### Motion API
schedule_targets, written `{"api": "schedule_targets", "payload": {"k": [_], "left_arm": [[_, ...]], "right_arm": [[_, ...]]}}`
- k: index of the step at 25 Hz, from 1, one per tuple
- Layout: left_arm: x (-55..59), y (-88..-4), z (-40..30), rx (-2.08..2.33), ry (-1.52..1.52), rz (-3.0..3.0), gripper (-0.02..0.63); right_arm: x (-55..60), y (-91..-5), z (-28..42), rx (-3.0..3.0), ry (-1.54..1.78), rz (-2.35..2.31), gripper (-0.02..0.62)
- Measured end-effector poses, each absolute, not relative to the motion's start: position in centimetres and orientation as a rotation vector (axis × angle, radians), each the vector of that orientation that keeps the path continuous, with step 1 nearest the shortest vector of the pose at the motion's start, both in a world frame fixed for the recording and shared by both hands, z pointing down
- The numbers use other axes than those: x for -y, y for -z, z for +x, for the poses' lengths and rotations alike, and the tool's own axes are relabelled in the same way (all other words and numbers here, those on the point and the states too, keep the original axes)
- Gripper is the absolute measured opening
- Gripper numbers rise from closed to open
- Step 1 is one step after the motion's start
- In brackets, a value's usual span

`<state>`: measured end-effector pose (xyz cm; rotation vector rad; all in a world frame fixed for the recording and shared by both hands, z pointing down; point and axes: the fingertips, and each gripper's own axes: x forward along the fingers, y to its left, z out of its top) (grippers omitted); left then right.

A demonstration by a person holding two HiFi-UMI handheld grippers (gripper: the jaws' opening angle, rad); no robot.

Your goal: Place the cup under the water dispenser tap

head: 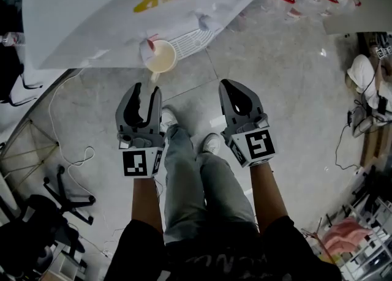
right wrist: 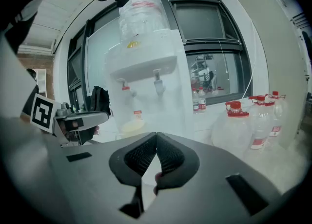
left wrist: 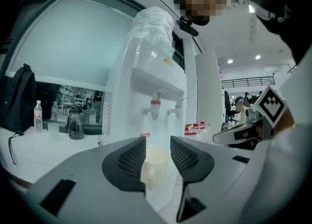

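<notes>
Two grippers hang clear of the cup [head: 160,55], which stands at the water dispenser [head: 104,4] right below its red tap [left wrist: 155,107]. Our left gripper [head: 147,90] has its jaws wide apart, with the cup beyond them and untouched. Our right gripper [head: 236,85] has its jaws pressed together on nothing. We judge the cup light, stiff and easily tipped. It is best gripped across the body, or by the handle [head: 154,76] facing us.
</notes>
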<state>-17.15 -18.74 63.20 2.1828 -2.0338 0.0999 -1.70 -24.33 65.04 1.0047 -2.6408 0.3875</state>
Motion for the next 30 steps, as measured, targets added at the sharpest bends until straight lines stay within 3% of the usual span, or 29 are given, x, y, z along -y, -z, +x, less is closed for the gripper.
{"api": "schedule_targets", "payload": {"k": [30], "left_arm": [[15.0, -41.7, -14.6, 2.09, -0.127, 2.078, 0.048]], "right_arm": [[21.6, -42.1, 0.5, 2.645, -0.391, 1.031, 0.014]]}}
